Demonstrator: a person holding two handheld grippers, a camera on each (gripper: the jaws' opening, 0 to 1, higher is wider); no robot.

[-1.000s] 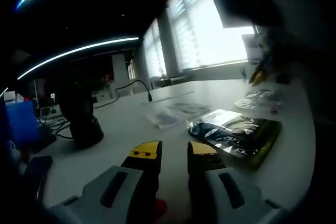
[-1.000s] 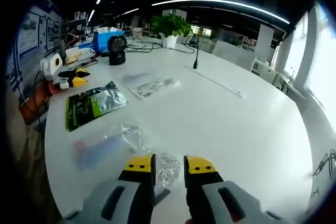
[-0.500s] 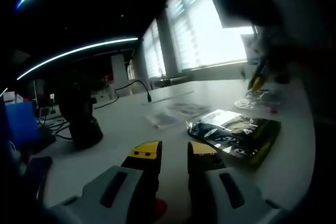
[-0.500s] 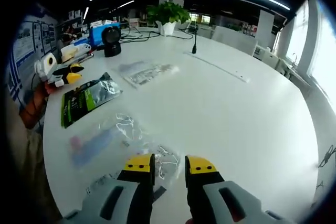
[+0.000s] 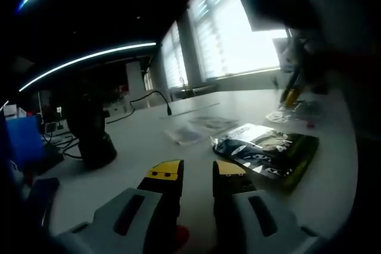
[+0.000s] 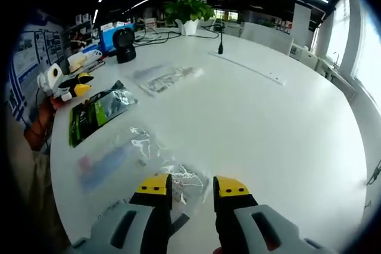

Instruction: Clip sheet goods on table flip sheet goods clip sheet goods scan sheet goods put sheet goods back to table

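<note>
An open office with ceiling light strips surrounds a wide white counter (image 6: 280,123). At its left edge the left claw (image 6: 76,87) hovers, slightly parted and empty, beside a green-and-black foil packet (image 6: 98,111). Further right lie clear sheet packets (image 6: 134,153), spread flat for easy pinching. The right claw (image 6: 191,186), also parted and empty, hangs just over the nearest.

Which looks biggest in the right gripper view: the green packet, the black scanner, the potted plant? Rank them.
As they look, not true size:
1. Green packet, clearly largest.
2. Potted plant.
3. Black scanner.
The plant and scanner stand farther away than the packet, so their ranking says little about real size.
</note>
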